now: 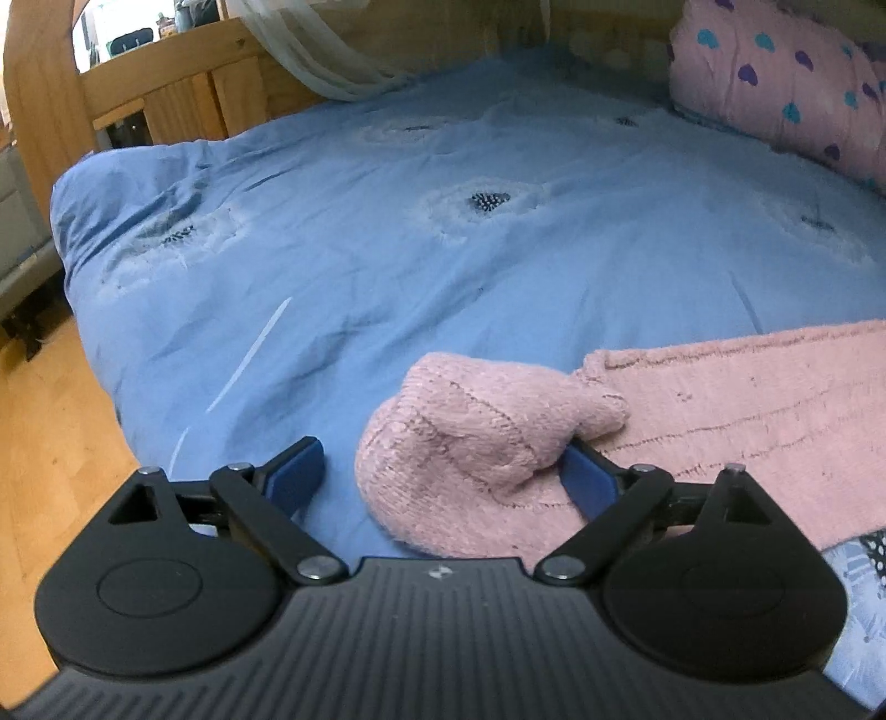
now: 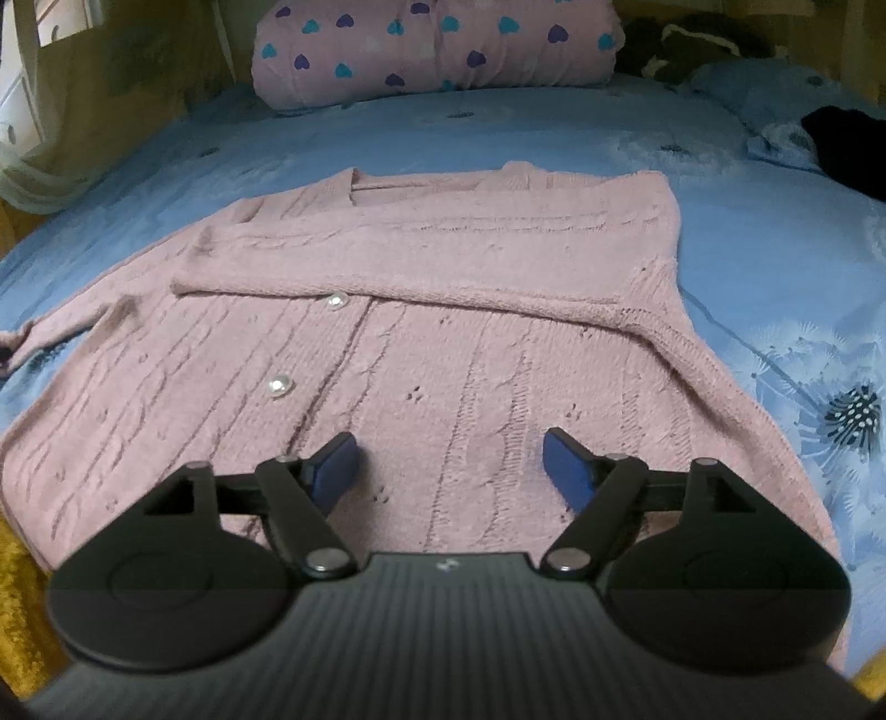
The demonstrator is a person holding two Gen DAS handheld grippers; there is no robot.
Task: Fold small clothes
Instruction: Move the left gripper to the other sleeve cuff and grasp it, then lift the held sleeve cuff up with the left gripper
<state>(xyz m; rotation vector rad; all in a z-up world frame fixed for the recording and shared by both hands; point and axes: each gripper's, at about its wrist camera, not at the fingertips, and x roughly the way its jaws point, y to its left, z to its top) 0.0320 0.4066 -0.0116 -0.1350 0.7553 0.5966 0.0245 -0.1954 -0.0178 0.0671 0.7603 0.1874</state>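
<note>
A pink knitted cardigan (image 2: 443, 343) lies flat on the blue duvet (image 2: 747, 249), buttons (image 2: 279, 384) facing up. One sleeve (image 2: 387, 277) is folded across the chest. My right gripper (image 2: 449, 437) hovers open over the lower part of the cardigan, with nothing pinched between its blue pads (image 2: 562, 465). In the left wrist view the other sleeve (image 1: 470, 421) is bunched up at the edge of the cardigan body (image 1: 747, 399). My left gripper (image 1: 443, 448) stands wide open around that bunched sleeve. Its left pad (image 1: 296, 471) is clear of the knit, and its right pad (image 1: 590, 476) sits against the fold.
A pink pillow with blue and purple hearts (image 2: 432, 44) lies at the head of the bed. The wooden bed frame (image 1: 183, 94) and a white net curtain (image 1: 321, 55) stand at the far left. The wood floor (image 1: 44, 443) lies beyond the bed's left edge. A dark item (image 2: 847, 149) lies at the far right.
</note>
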